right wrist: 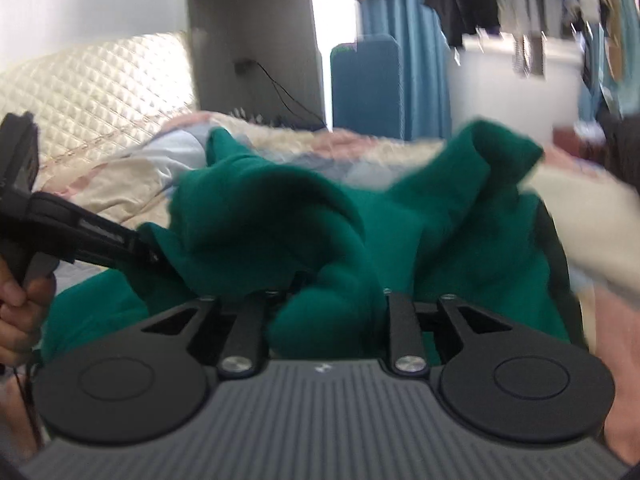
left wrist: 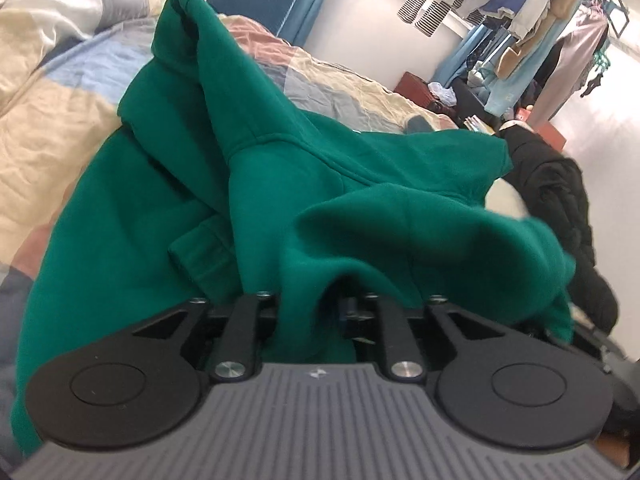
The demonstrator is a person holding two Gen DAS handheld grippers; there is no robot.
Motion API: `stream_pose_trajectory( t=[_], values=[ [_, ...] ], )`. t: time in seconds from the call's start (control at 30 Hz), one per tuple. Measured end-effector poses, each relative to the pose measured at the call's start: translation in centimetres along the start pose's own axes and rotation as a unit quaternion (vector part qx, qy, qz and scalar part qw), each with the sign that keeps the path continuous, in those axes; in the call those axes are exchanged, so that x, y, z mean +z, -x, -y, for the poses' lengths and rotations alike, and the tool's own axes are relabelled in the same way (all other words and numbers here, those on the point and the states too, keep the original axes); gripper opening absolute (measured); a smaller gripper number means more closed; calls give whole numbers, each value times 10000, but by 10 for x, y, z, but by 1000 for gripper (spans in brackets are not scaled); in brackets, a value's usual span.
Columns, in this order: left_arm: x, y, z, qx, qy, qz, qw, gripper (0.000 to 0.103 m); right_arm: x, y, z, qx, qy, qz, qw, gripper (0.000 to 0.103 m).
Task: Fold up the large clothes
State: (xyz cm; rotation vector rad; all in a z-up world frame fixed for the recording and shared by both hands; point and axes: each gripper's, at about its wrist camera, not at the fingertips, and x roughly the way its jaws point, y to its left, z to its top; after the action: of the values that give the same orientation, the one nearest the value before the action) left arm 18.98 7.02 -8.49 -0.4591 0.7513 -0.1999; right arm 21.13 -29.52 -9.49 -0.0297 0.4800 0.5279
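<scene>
A large green sweatshirt [left wrist: 280, 160] lies bunched on the bed, with one part raised in a peak towards the far side. A fold of it drapes over my left gripper [left wrist: 320, 308] and runs in between the jaws, hiding the fingertips. In the right wrist view the same green sweatshirt [right wrist: 440, 232] is heaped over my right gripper [right wrist: 324, 300], and a lump of cloth sits between its jaws. At the left of that view a hand [right wrist: 20, 304] holds the left gripper [right wrist: 148, 252], whose fingers disappear into the fabric.
A patchwork quilt [left wrist: 60, 120] covers the bed. A black jacket [left wrist: 560, 200] lies at its right edge. A rack of hanging clothes [left wrist: 520, 8] stands along the far wall. A cream quilted headboard [right wrist: 92, 92] and a blue curtain [right wrist: 416, 80] are behind.
</scene>
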Motion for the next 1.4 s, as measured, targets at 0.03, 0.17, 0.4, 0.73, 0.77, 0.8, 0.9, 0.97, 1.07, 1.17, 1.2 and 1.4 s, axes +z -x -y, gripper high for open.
stream_pose_trajectory(
  t=[0.03,0.17,0.4,0.73,0.77,0.8,0.9,0.97,1.07,1.17,1.2,1.4],
  values=[
    [4,5,-5,-53,113,51,9999,35,-1,5,0,21,-51,-21,10000,30],
    [2,39,-13,17,433,712,9965,44,1,24,0,-163,-177,-113,9996,46],
    [26,64,2,-8,223,1224,9922,53,0,32,2,-140,-644,215,9976,46],
    [36,54,17,118,-49,1733,9848,52,17,36,24,-129,-1155,1040,9878,46],
    [37,50,19,96,-108,1701,9853,52,19,37,26,-129,-1185,1094,9868,46],
    [38,47,21,54,-148,1658,9860,52,20,37,29,-152,-1151,1118,9869,46],
    [39,32,26,-111,-313,1452,9888,52,19,28,35,-141,-1075,1058,9885,49],
    [38,19,29,-140,-500,1270,9905,51,16,15,35,41,-1098,857,9902,49],
    [32,1,29,-325,-619,823,9942,48,11,-3,25,253,-891,631,9937,48],
    [22,-19,27,-91,-826,340,9960,45,8,-20,9,463,-470,390,9971,45],
    [20,-26,27,46,-881,162,9960,44,6,-24,4,530,-332,333,9975,42],
    [12,-57,19,399,-892,-438,9942,43,-11,-54,-10,479,-41,-455,9978,35]
  ],
)
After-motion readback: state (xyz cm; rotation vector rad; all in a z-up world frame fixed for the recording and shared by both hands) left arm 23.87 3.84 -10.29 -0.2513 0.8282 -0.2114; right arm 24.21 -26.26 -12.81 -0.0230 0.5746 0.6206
